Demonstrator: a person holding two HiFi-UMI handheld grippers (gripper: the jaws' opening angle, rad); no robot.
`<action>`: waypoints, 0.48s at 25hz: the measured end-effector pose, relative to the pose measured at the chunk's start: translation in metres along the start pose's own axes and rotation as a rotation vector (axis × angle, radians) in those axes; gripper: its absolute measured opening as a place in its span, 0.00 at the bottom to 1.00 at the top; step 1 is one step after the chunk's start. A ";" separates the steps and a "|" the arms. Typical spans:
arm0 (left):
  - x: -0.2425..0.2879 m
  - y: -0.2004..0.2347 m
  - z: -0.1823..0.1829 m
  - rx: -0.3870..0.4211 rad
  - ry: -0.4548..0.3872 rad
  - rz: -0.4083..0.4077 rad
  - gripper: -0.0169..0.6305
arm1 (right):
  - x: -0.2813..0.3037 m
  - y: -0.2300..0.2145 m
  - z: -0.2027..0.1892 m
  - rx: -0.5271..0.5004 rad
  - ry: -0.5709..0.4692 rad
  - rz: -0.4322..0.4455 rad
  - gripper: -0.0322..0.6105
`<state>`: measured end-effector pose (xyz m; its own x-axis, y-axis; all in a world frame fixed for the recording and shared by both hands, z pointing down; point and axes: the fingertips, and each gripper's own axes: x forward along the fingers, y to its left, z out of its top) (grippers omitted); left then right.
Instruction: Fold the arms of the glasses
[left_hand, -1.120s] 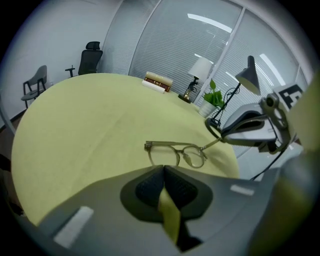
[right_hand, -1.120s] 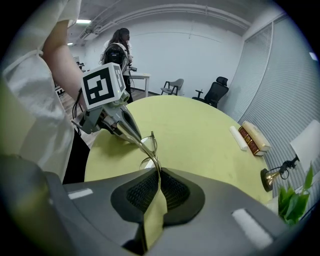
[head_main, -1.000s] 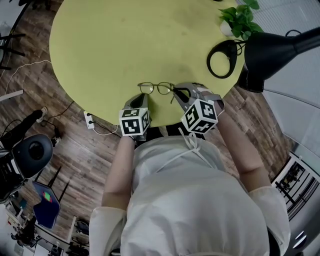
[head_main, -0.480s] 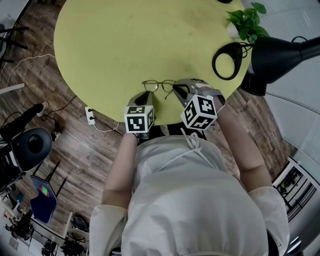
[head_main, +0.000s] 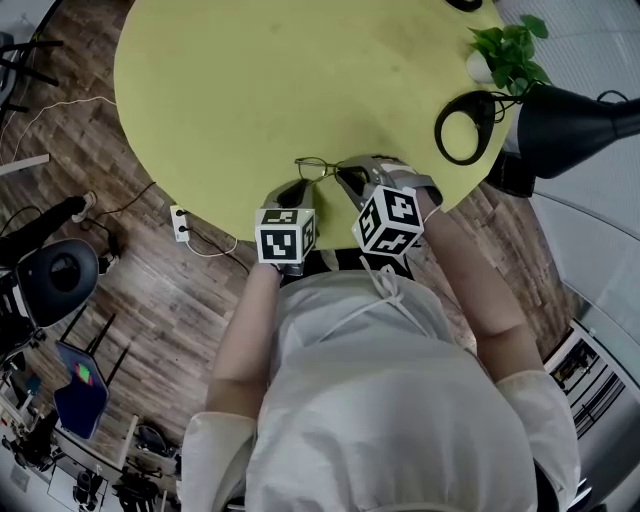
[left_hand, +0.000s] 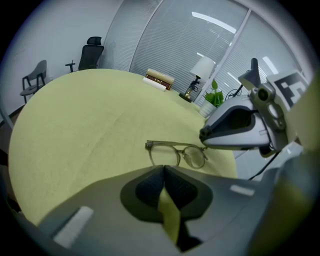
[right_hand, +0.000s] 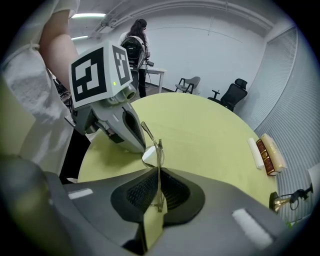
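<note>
Head view: glasses (head_main: 320, 167) lie at the near rim of the round yellow-green table (head_main: 280, 80), between the tips of the left gripper (head_main: 295, 190) and the right gripper (head_main: 350, 176).

Left gripper view: jaws pressed together, nothing between them. The glasses sit just ahead of the tips.

Right gripper view: jaws clamped on the glasses' frame, seen edge-on. One arm runs out past the tips, toward the left gripper.

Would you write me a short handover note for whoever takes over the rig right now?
Left hand-held gripper: shut, empty, tips just short of the glasses.
Right hand-held gripper: shut on the glasses, a thin frame bar between its jaws.
Glasses: at the yellow table's edge nearest the person.
Done: no arm shows folded behind the lenses.
Left: probably both folds.
</note>
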<state>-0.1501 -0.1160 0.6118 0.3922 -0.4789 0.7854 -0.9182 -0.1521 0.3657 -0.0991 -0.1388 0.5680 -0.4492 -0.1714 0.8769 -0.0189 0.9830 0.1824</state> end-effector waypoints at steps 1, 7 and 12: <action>0.000 0.000 0.000 0.001 0.000 -0.002 0.04 | 0.002 0.000 0.001 -0.002 0.005 0.002 0.08; -0.001 0.001 0.000 -0.012 -0.004 -0.009 0.04 | 0.013 -0.003 0.003 -0.003 0.032 0.015 0.08; -0.001 0.001 0.001 -0.014 0.000 -0.014 0.04 | 0.023 -0.003 0.006 0.019 0.041 0.032 0.07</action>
<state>-0.1518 -0.1164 0.6109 0.4050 -0.4769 0.7801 -0.9117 -0.1465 0.3838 -0.1151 -0.1455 0.5850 -0.4130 -0.1419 0.8996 -0.0222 0.9891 0.1458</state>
